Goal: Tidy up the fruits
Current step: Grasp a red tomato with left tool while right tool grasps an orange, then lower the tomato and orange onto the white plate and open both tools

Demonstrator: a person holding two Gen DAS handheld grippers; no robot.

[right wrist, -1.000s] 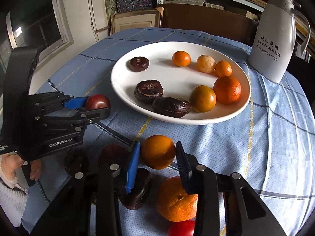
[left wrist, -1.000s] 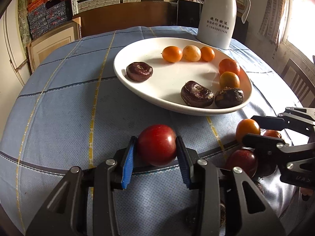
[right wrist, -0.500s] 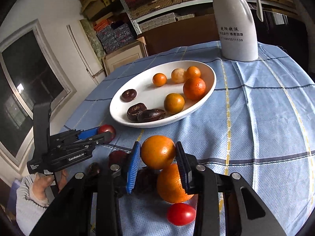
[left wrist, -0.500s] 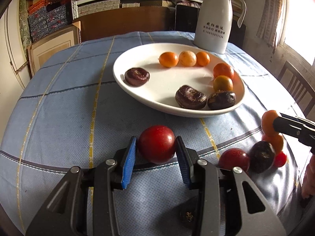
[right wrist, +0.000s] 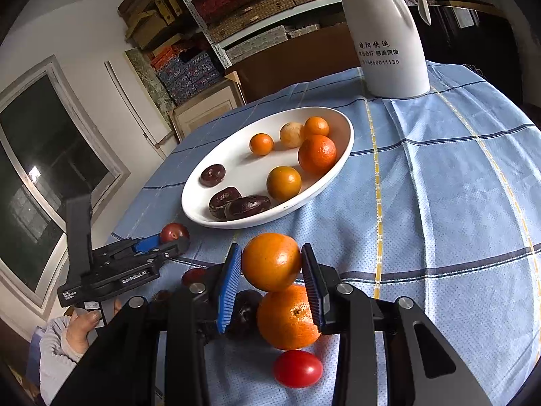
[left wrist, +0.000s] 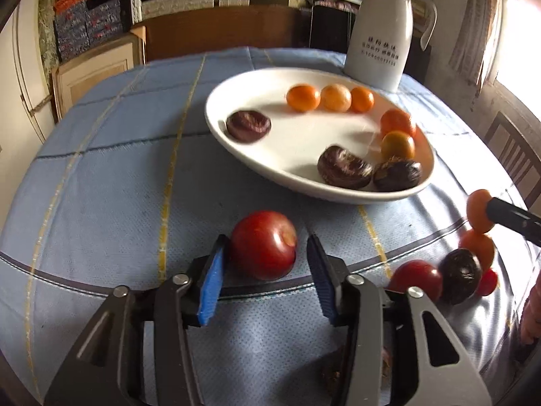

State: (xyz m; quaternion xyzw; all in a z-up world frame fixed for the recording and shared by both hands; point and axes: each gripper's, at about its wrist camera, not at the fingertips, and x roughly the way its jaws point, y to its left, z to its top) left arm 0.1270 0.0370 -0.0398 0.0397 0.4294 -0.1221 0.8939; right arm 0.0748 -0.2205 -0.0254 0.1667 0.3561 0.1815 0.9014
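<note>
A red round fruit (left wrist: pixel 263 245) rests on the blue checked cloth between the blue pads of my left gripper (left wrist: pixel 267 242). Its jaws are opening: the left pad still touches the fruit, the right pad stands apart. My right gripper (right wrist: pixel 271 253) is shut on an orange (right wrist: pixel 272 260), held above a second orange (right wrist: pixel 287 318) and a small red tomato (right wrist: pixel 297 368). The white plate (left wrist: pixel 304 135) beyond holds several oranges and dark wrinkled fruits. In the right wrist view the left gripper (right wrist: pixel 175 240) sits left of the plate (right wrist: pixel 243 165).
A white thermos jug (left wrist: pixel 382 44) stands behind the plate. Loose fruits lie at the right: a red one (left wrist: pixel 416 279), a dark one (left wrist: pixel 460 277), an orange (left wrist: pixel 478 247). A wooden chair (left wrist: pixel 517 155) stands at the table's right edge. A hand (right wrist: pixel 81 331) holds the left gripper.
My left jaws have widened and the right pad has come off the red fruit. The right gripper rolled and swung aside with its orange, then held still.
</note>
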